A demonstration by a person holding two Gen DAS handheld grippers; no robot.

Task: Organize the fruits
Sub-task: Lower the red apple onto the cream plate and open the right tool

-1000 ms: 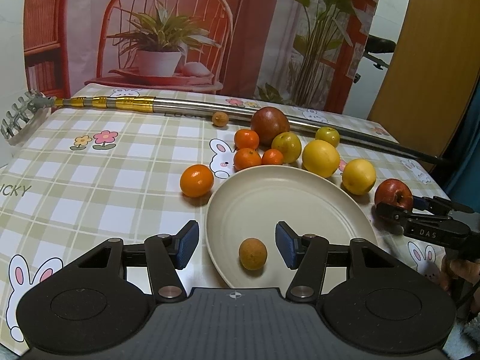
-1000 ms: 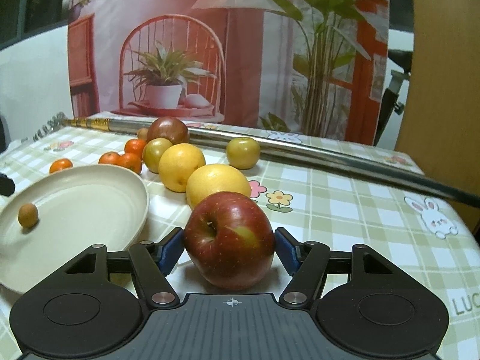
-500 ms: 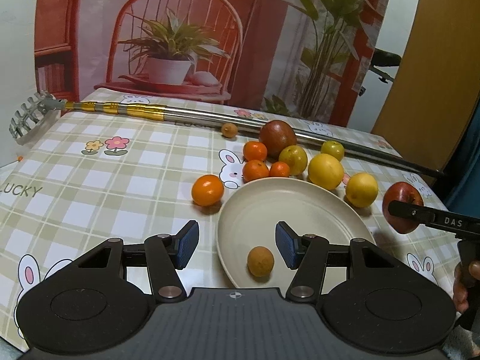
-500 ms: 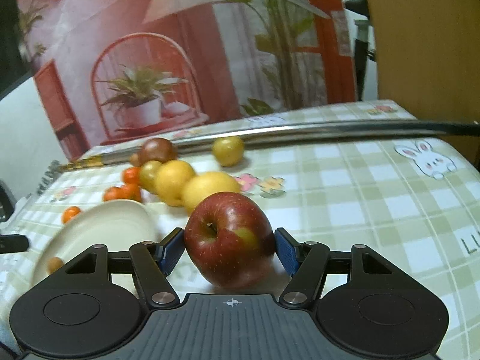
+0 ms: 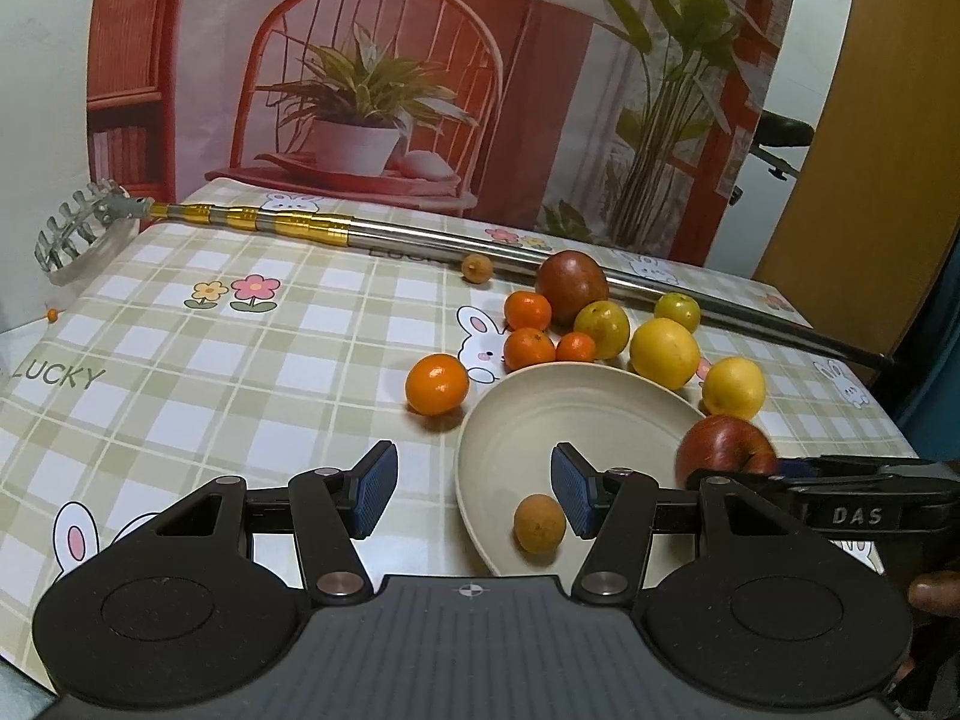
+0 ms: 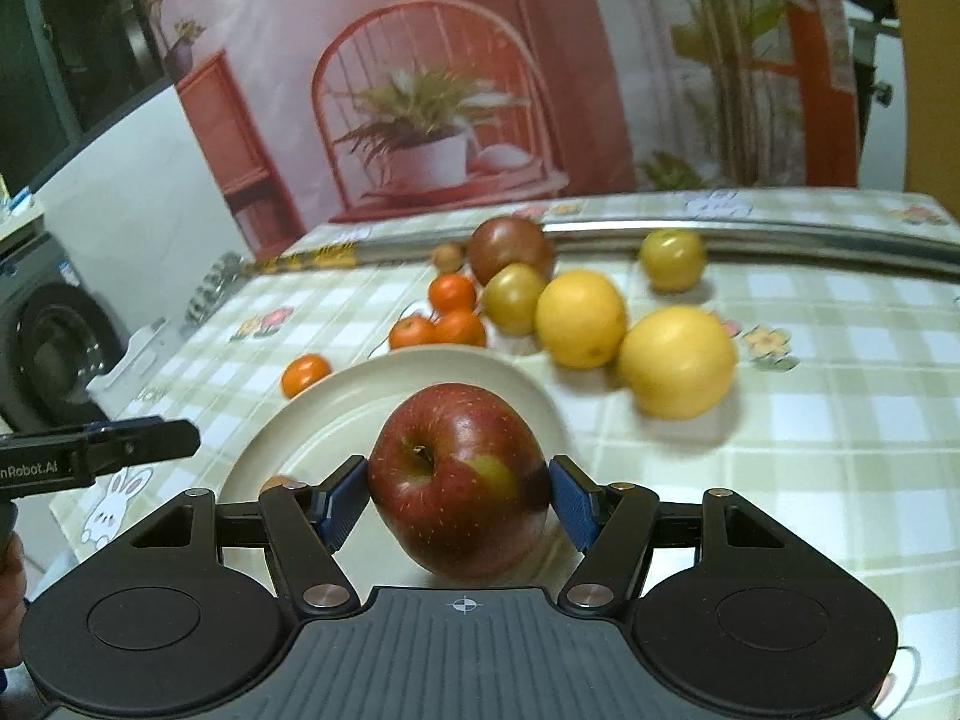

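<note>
One fruit only, a small brown longan-like ball (image 5: pixel 539 523), lies in the cream plate (image 5: pixel 576 396), at its 6 o'clock. Left tool (image 5: pixel 474 489) hangs with pads apart, empty, over the plate's near rim. Right tool (image 6: pixel 459 495) is clamped on the red apple (image 6: pixel 459 480), above the plate at 3 o'clock, so a second fruit looks nearly delivered. Left on the counter (image 5: pixel 180 396): four tangerines, three yellow citrus, two greenish fruits, one dark red fruit, one small brown ball.
</note>
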